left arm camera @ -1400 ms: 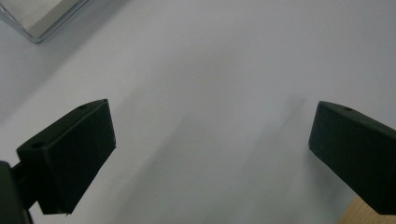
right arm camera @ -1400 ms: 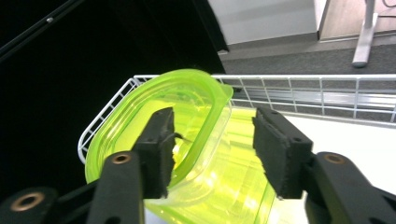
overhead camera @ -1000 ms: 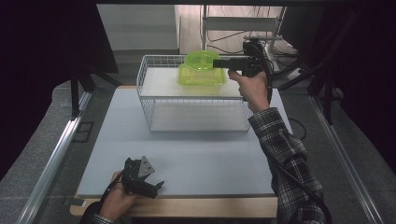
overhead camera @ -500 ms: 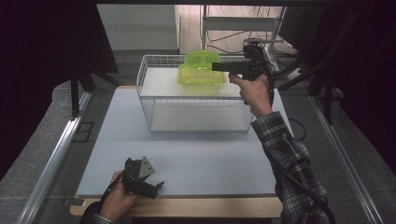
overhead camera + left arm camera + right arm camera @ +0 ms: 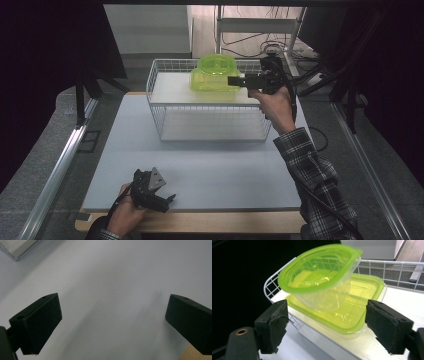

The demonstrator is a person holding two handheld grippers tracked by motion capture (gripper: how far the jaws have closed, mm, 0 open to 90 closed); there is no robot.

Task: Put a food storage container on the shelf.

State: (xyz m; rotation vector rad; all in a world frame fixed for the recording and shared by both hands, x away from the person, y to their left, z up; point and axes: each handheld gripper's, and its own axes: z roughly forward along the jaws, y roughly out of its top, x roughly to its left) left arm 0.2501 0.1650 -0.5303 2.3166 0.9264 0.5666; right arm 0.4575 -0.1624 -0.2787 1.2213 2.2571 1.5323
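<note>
Green-lidded containers [image 5: 329, 293] sit stacked straight ahead of your right tool [image 5: 239, 80], jaws apart, at the wire basket's [image 5: 155, 107] far-right corner.

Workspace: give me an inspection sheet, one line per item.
Surface: pale mat on a wooden table.
Job's things: round green-lidded tub tilted on a square green-lidded box, both on the wire basket.
Clutter: nothing seen.
Grippers: right gripper open, jaws level with the box, not touching; left gripper open, empty, over the mat.
Cables: black cable trailing from the right gripper; loose wires on the floor behind.
Surroundings: dark curtains at both sides, metal rail at left.
</note>
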